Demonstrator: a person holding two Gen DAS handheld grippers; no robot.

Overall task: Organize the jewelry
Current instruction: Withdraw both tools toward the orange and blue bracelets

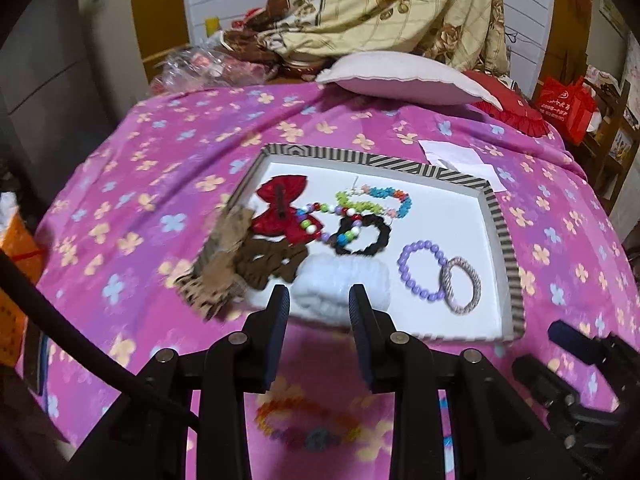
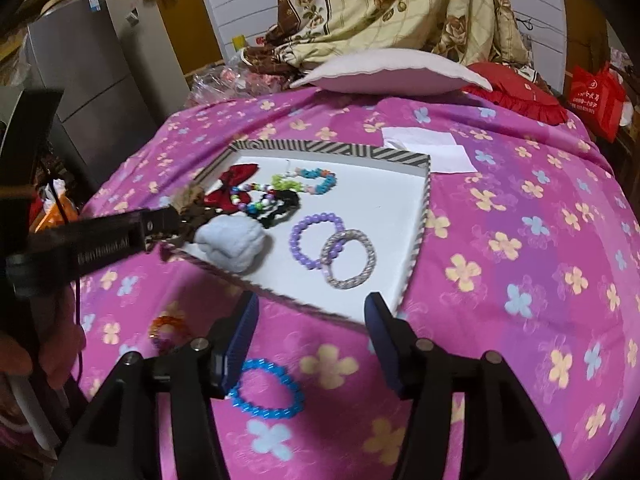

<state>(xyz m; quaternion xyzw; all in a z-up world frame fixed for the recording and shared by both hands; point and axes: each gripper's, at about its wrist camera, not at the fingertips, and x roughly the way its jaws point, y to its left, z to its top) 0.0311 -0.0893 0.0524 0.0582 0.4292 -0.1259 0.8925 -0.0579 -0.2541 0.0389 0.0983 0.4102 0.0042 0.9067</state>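
A white tray with a striped rim [image 1: 506, 232] [image 2: 420, 216] lies on the pink flowered bedspread. In it are a red bow [image 1: 280, 204], bead strings [image 1: 360, 200], a black scrunchie [image 1: 368, 236], a brown scrunchie [image 1: 268, 264], a white fluffy scrunchie [image 1: 340, 284] [image 2: 232, 244], a purple bead bracelet [image 1: 420, 272] [image 2: 316, 240] and a grey woven ring [image 1: 460, 284] [image 2: 348, 260]. My left gripper [image 1: 319, 300] is open just above the white scrunchie. My right gripper [image 2: 310, 316] is open over the tray's near rim. A blue bead bracelet [image 2: 266, 390] and an orange-purple bracelet [image 1: 308, 424] [image 2: 168, 332] lie on the bedspread outside the tray.
A leopard-print fabric piece [image 1: 216, 280] hangs over the tray's left rim. A pink pillow [image 1: 400, 76], a red cushion [image 2: 516, 96] and a floral blanket lie at the back. White paper [image 2: 428, 148] lies behind the tray. A red bag [image 2: 596, 96] stands at far right.
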